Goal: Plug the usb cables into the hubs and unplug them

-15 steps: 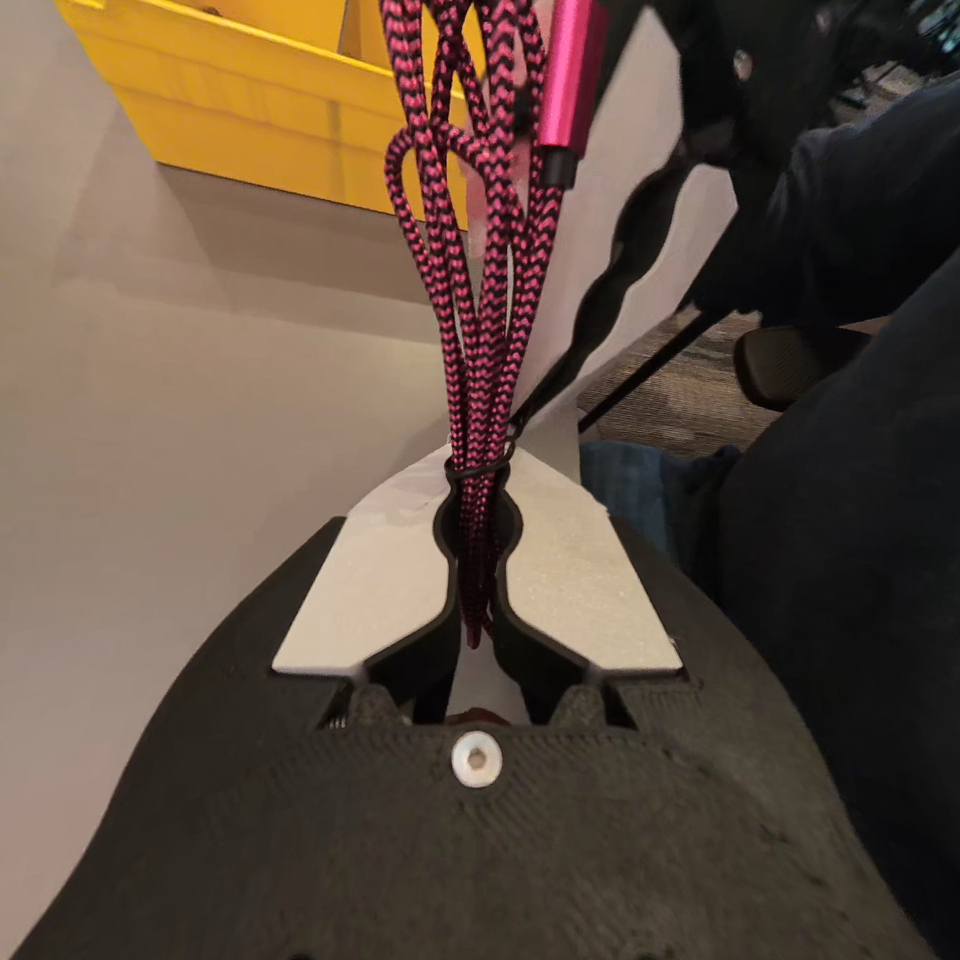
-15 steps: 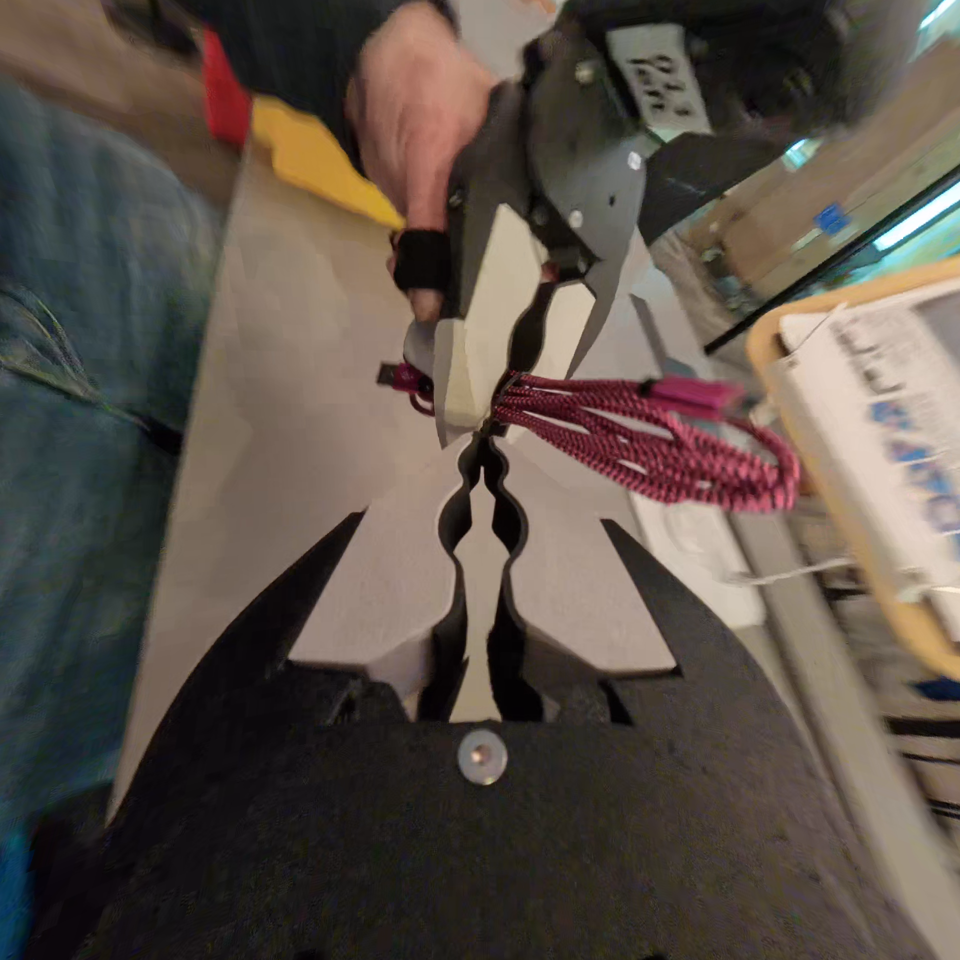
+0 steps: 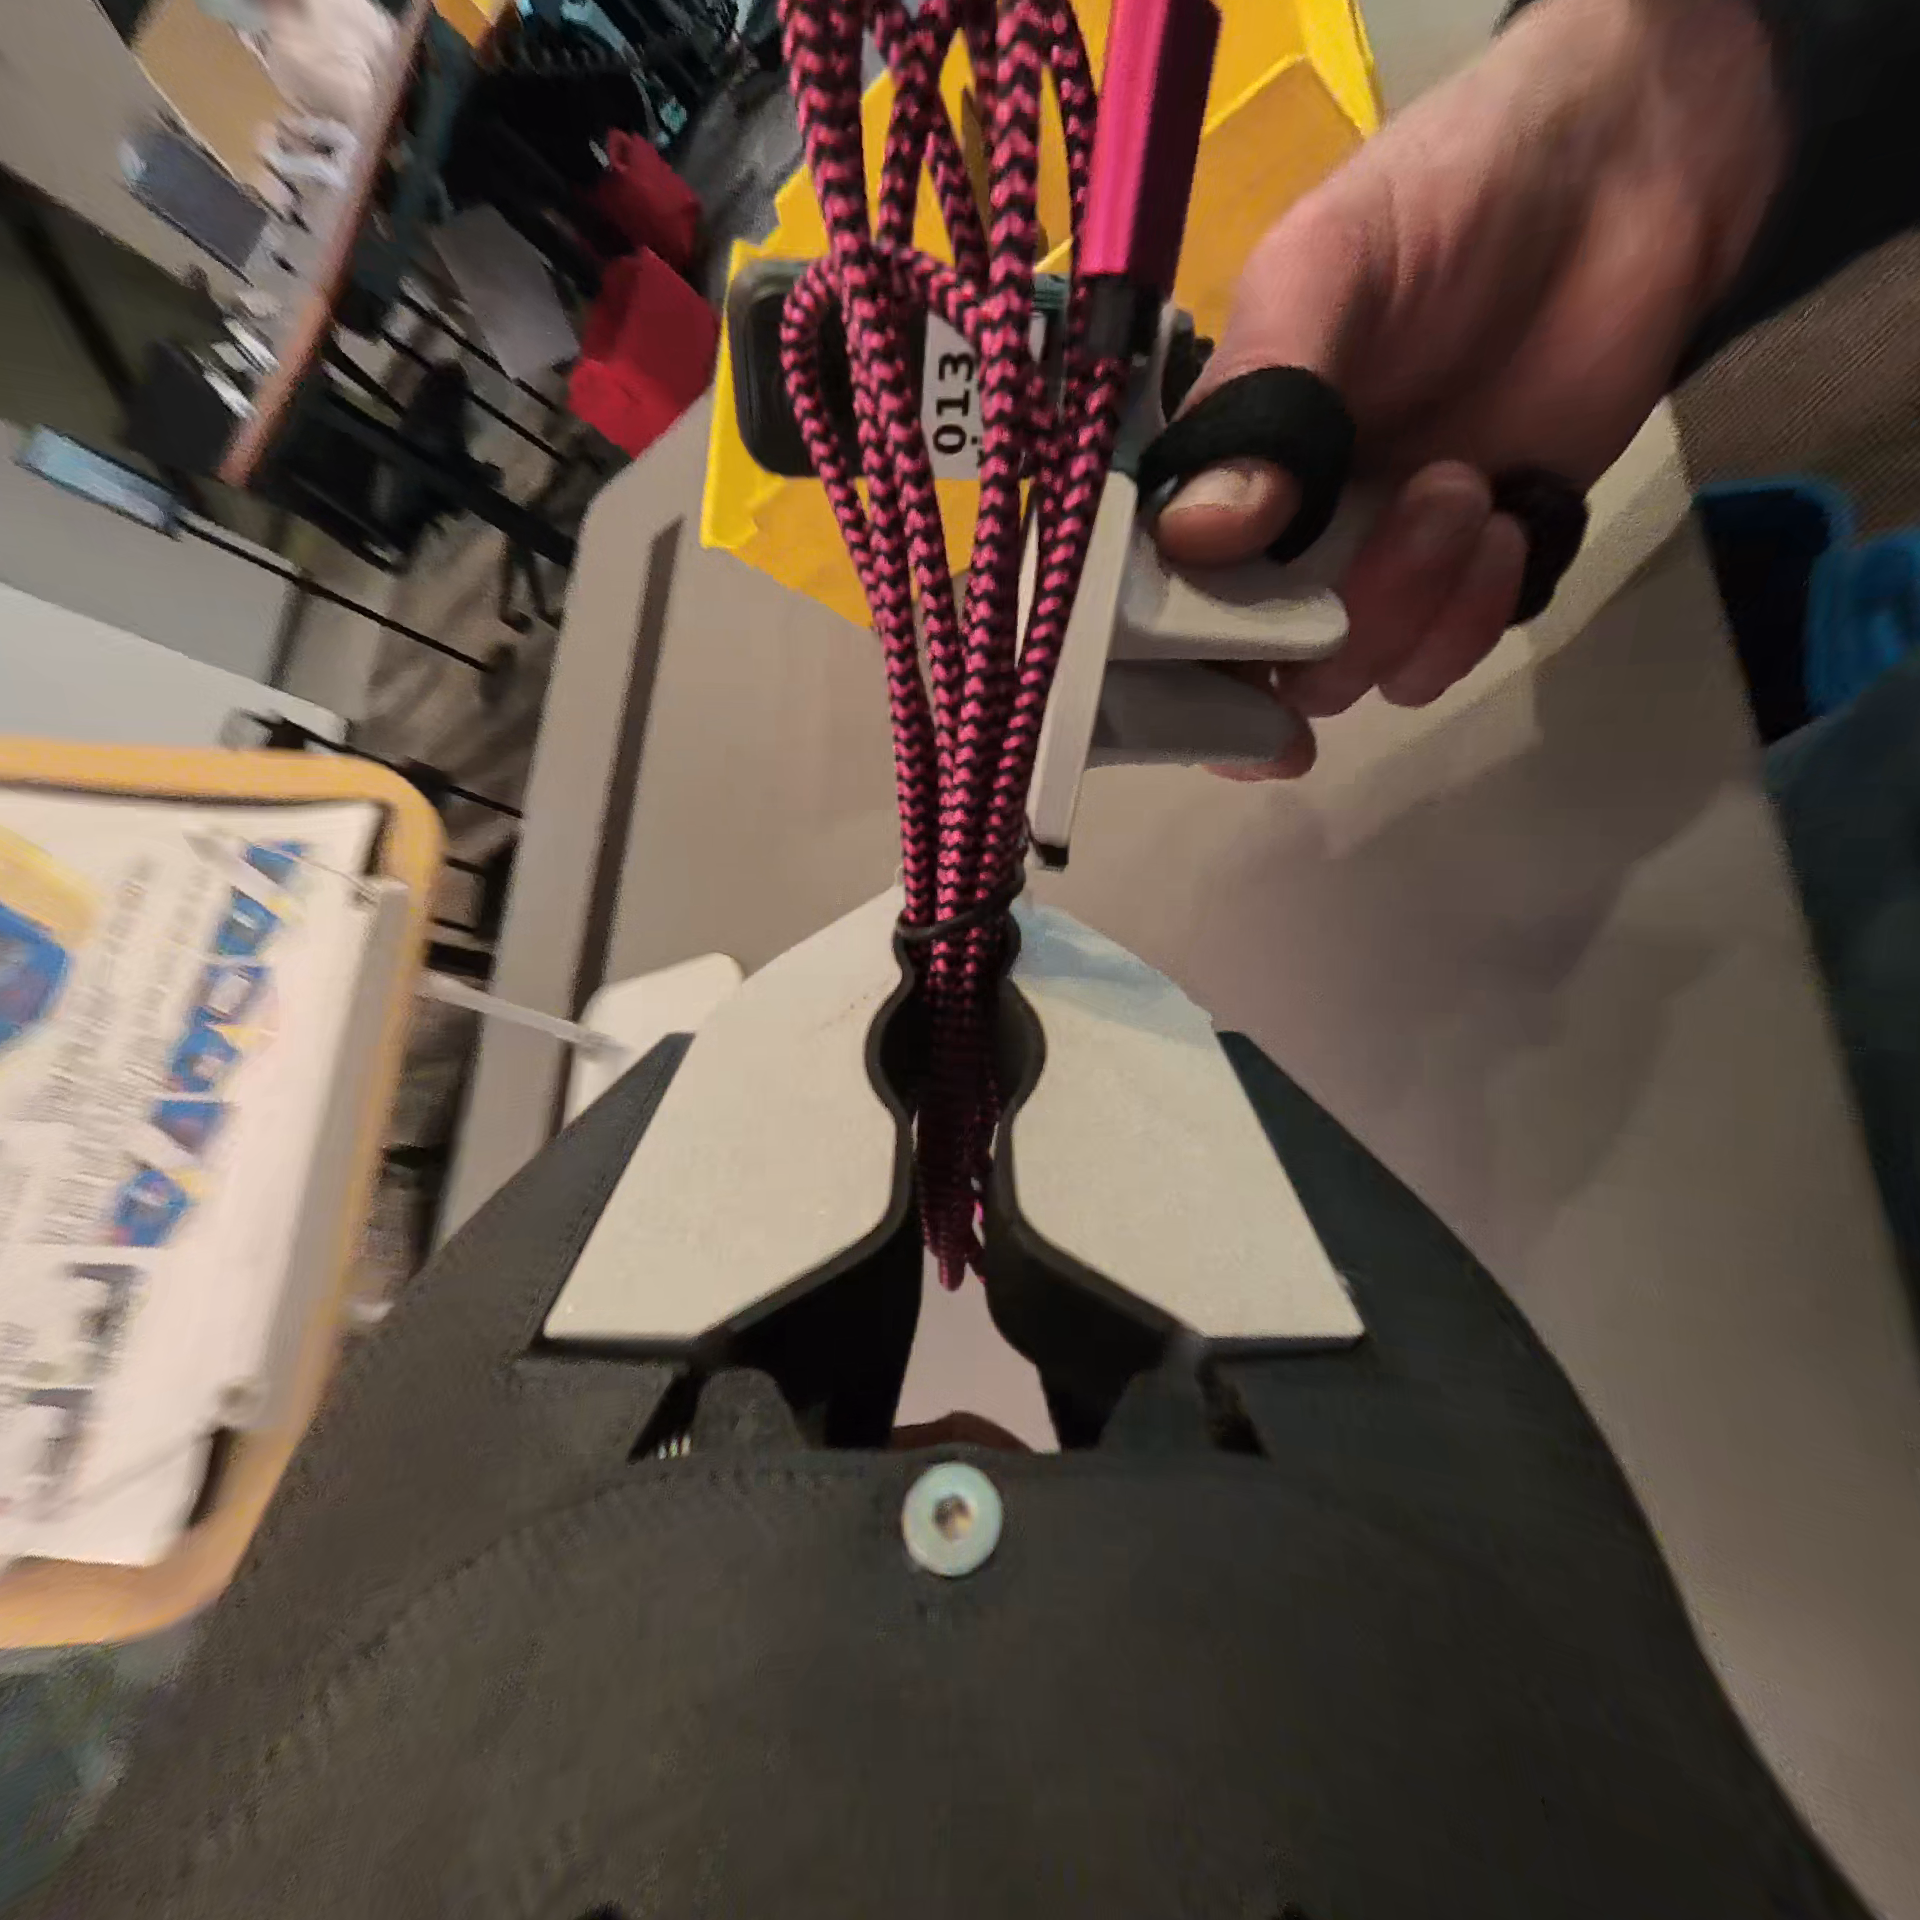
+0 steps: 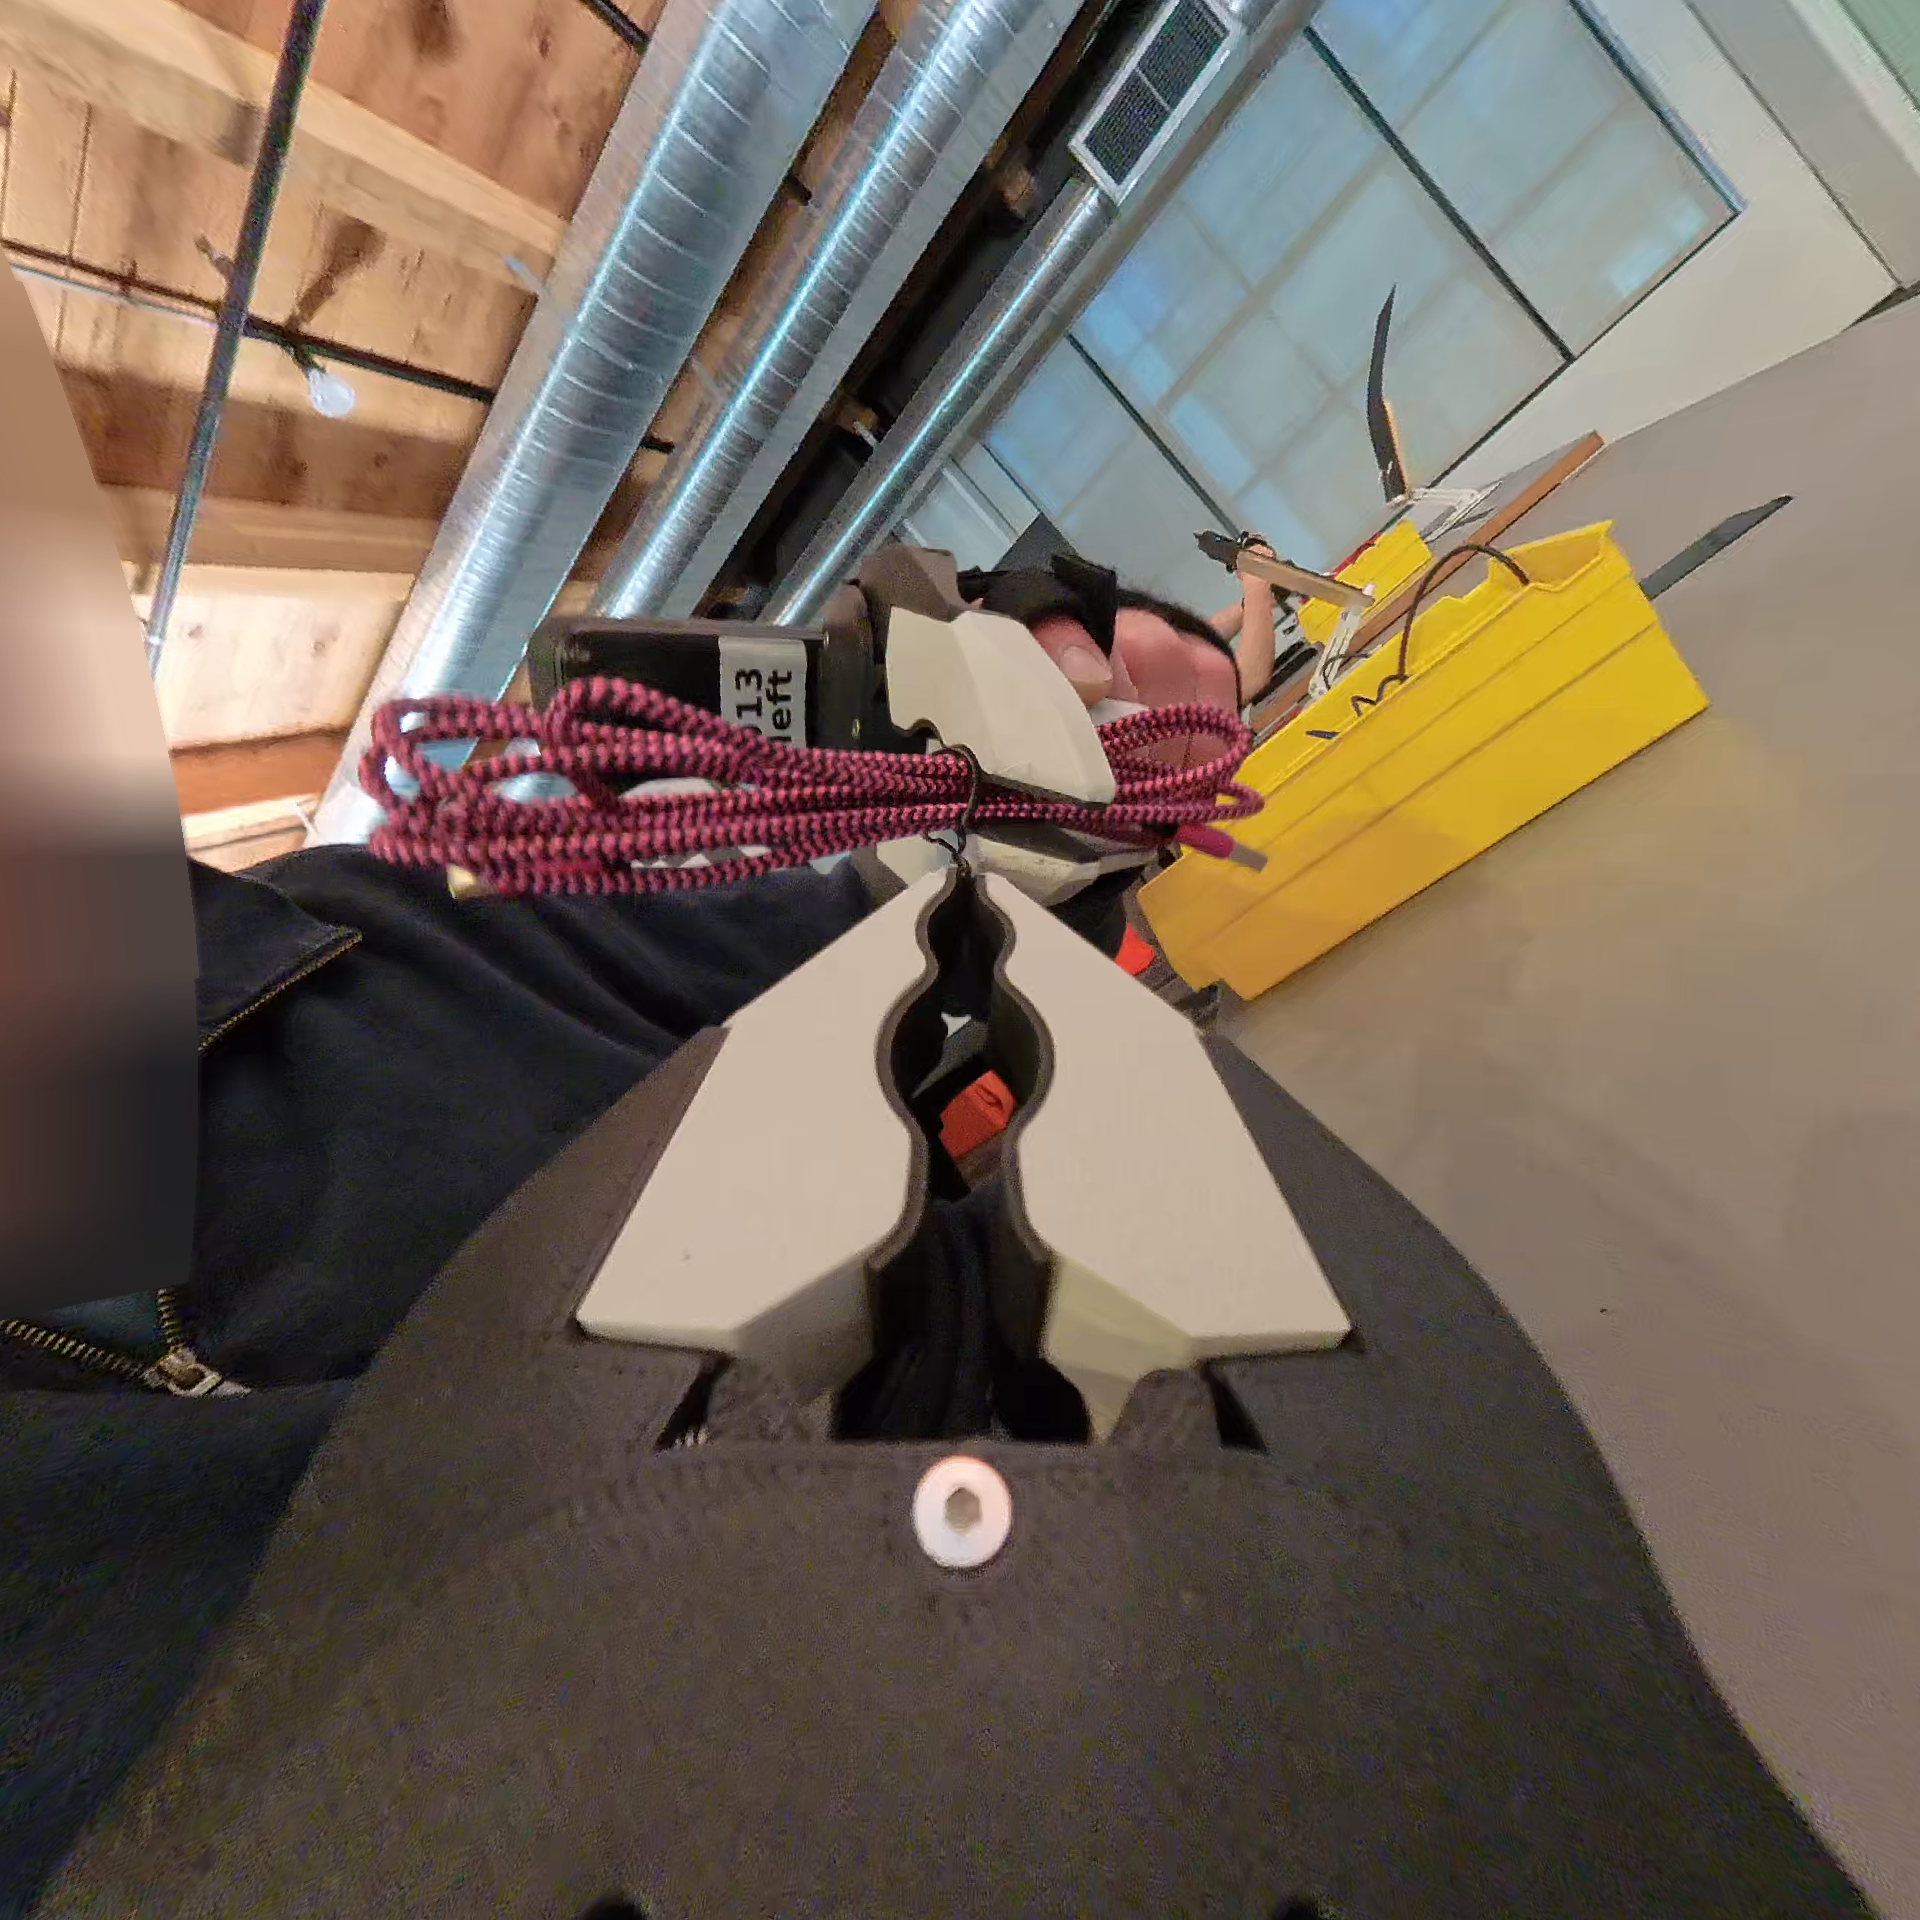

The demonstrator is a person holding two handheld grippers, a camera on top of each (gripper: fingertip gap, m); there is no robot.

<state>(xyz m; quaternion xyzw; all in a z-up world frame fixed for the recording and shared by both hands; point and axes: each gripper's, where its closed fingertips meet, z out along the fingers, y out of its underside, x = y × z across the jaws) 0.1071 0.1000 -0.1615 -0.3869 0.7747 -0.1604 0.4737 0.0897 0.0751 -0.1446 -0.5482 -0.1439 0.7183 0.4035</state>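
**Change logged.** Half a second back, my right wrist view looked down at the counter. Now it looks up at ceiling pipes, so the right gripper (image 4: 961, 883) has swung upward. In the left wrist view it has also come in from the far corner to sit just beside the bundle. The tie (image 3: 961, 925) is still wrapped round the bundle, so I judge the unbundling step unfinished and no plugging begun.

**Items, left to right (left wrist view):**
- Tray (image 3: 410, 831), orange rim: one, holding one white printed box (image 3: 156, 1091).
- White block (image 3: 665, 997) on the counter (image 3: 1403, 1039): one, possibly a hub. I cannot tell.
- Left gripper (image 3: 961, 935): one, jaws pressed tight on the cable, with the tie just above their tips.
- Cable (image 3: 966, 623), pink and black braid: one, coiled, held in the air above the counter.
- Hand (image 3: 1455, 364) on the right gripper: one.

**Right wrist view:**
- Plug ends: two, a gold-tipped one (image 4: 464, 883) at the left and a pink one (image 4: 1231, 847) at the right.
- Right jaws: tips together, apparently pinching the tail of the tie. The rest of the gap is empty.
- Yellow bins: two, a near one (image 4: 1455, 727) and a far one (image 4: 1371, 566).
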